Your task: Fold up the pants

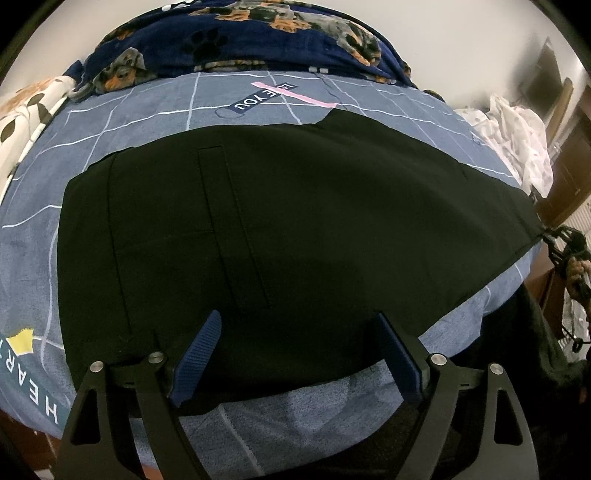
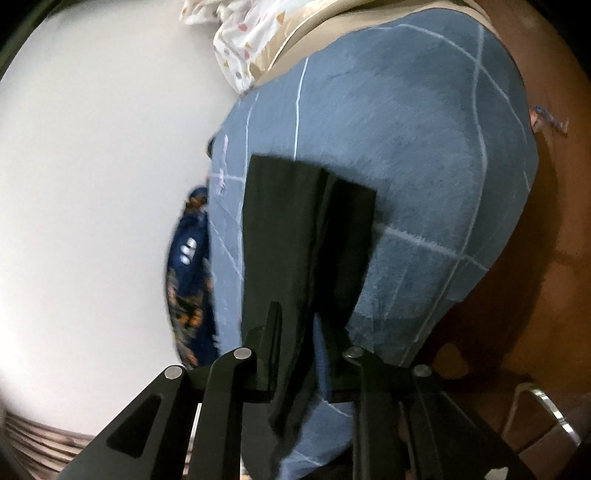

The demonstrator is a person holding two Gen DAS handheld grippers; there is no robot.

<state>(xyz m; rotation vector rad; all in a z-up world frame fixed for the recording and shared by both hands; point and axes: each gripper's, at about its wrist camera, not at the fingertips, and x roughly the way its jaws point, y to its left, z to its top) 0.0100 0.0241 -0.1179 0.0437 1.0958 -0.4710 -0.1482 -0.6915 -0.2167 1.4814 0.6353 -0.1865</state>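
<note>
Left wrist view: the black fabric pants (image 1: 280, 229) lie spread flat across a blue-grey bed sheet with white grid lines (image 1: 147, 110), waistband end at the left, legs running off to the right edge of the bed. The left gripper (image 1: 299, 354), with ridged blue pads, stands wide apart above the near hem; nothing sits between its fingers and neither pad presses on the cloth. A navy blanket with a dog print (image 1: 240, 33) is bunched along the far side. At the far right the right gripper (image 1: 565, 247) appears small at the leg end.

Right wrist view: the right gripper (image 2: 299, 354) is clamped tight on the pants (image 2: 295, 229), the dark cloth pinched between its fingers and rising clear of the sheet (image 2: 424, 155). This picture is somewhat blurred.
</note>
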